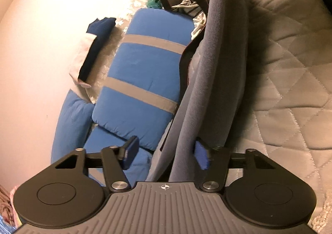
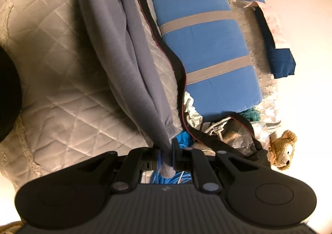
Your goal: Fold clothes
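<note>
Grey garment point(image 2: 132, 63) hangs stretched over the quilted bed point(image 2: 51, 51), just beside the blue cushion point(image 2: 207, 47). Right tongs point(image 2: 166, 157) clamped on one end; left tongs point(image 1: 166, 153) apart w/ cloth btwn pads. Keep it taut, edges aligned.

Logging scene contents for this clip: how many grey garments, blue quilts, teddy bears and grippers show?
Grey garment: 1
Blue folded quilt with grey bands: 1
Teddy bear: 1
Grippers: 2, left gripper and right gripper
Total: 5
</note>
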A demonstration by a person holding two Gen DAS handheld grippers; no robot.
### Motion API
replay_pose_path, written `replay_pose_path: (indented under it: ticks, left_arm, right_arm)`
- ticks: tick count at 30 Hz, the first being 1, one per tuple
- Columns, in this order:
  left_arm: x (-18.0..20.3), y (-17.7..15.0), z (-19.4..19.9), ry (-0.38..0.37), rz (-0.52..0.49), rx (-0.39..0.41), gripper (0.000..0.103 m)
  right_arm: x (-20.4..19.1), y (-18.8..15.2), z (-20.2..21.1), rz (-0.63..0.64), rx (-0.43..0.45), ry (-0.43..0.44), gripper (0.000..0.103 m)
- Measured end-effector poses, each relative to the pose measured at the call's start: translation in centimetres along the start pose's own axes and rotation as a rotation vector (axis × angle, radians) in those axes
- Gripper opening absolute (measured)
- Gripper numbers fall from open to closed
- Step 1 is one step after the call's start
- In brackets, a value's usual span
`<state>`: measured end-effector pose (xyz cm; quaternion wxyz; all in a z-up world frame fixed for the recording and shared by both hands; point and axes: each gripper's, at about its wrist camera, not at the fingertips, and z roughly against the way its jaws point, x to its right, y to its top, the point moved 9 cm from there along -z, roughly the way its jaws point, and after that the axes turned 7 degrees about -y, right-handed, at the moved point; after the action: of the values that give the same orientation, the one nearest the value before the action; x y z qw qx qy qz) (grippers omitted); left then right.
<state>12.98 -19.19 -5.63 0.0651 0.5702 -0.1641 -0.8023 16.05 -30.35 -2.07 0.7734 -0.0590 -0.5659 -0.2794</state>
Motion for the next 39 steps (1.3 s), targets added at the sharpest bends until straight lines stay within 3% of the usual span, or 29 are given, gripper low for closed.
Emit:
replay_pose_path:
  ticks: [8,14,16,17,26,39]
  left_arm:
    - [0.3,-0.5,-0.3,-0.051,-0.005,-0.005,0.025]
    - [1.1,-0.6,-1.3,-0.039,-0.054,-0.016,0.024]
    - [1.3,-0.7,-1.3,-0.073,-0.056,-0.021,0.006]
    - [1.4,-0.8,-1.0,-0.09,-0.062,-0.025,0.003]
    - [2.4,-2.7,3.8,-0.308,-0.061,-0.062,0.002]
    - [4.7,-4.3,4.7,-0.422,-0.076,-0.124,0.002]
  right_arm:
    - [-1.4,-0.8,0.5,-0.014,-0.009,0.043,0.011]
    - [-2.3,-1.1,0.9,-0.016,-0.011,0.069,0.011]
    - [-2.5,-1.2,1.0,-0.018,-0.011,0.071,0.011]
    - [-2.5,-1.2,1.0,-0.019,-0.012,0.071,0.011]
    - [-4.5,-2.8,1.3,-0.011,-0.01,0.096,0.01]
    - [-8.7,-5.6,0.8,0.026,-0.04,0.182,0.008]
